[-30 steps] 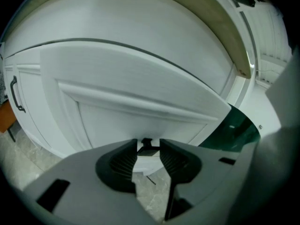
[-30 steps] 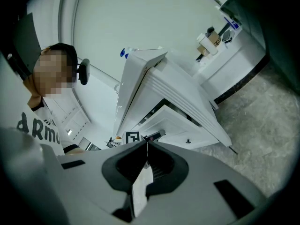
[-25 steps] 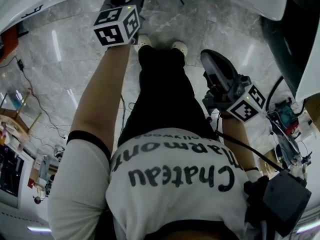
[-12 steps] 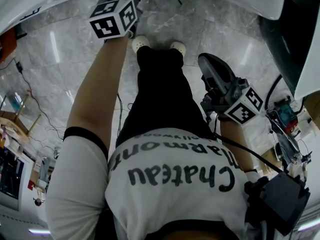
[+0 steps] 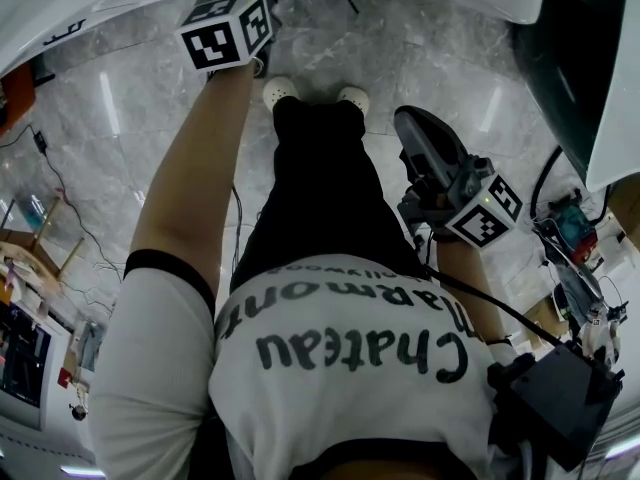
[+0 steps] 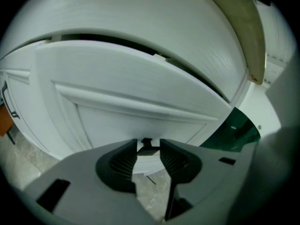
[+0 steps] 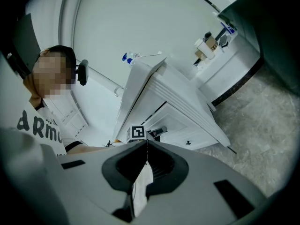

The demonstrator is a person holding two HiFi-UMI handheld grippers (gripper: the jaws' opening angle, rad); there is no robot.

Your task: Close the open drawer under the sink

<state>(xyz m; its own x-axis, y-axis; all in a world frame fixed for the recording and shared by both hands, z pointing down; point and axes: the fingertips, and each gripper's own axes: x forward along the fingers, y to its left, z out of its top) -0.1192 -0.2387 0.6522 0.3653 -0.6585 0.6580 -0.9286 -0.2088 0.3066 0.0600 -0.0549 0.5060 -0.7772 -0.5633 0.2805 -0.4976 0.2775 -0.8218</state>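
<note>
In the left gripper view the white panelled drawer front point(image 6: 140, 97) fills the frame, with a dark gap above it under the cabinet top point(image 6: 140, 22). My left gripper point(image 6: 148, 150) is shut on the drawer's small dark knob point(image 6: 147, 146), which spans the gap between the tips. In the head view its marker cube point(image 5: 227, 30) is at the top, against the white cabinet point(image 5: 110, 3); the jaws are hidden there. My right gripper point(image 5: 408, 120) hangs over the floor beside the person's leg, shut and empty. Its own view shows the cabinet point(image 7: 178, 102) from the side, with the left gripper's cube point(image 7: 137, 132).
Grey marble floor point(image 5: 120, 118) lies below, with cables point(image 5: 60, 198) at the left. Electronics and wires point(image 5: 572, 230) sit at the right, next to a dark round body point(image 5: 575, 68). The person's white shoes point(image 5: 310, 93) stand close to the cabinet. A black box point(image 5: 555, 398) hangs at the waist.
My left arm has stretched further toward the cabinet, so its marker cube sits higher in the head view. The right gripper has stayed about where it was.
</note>
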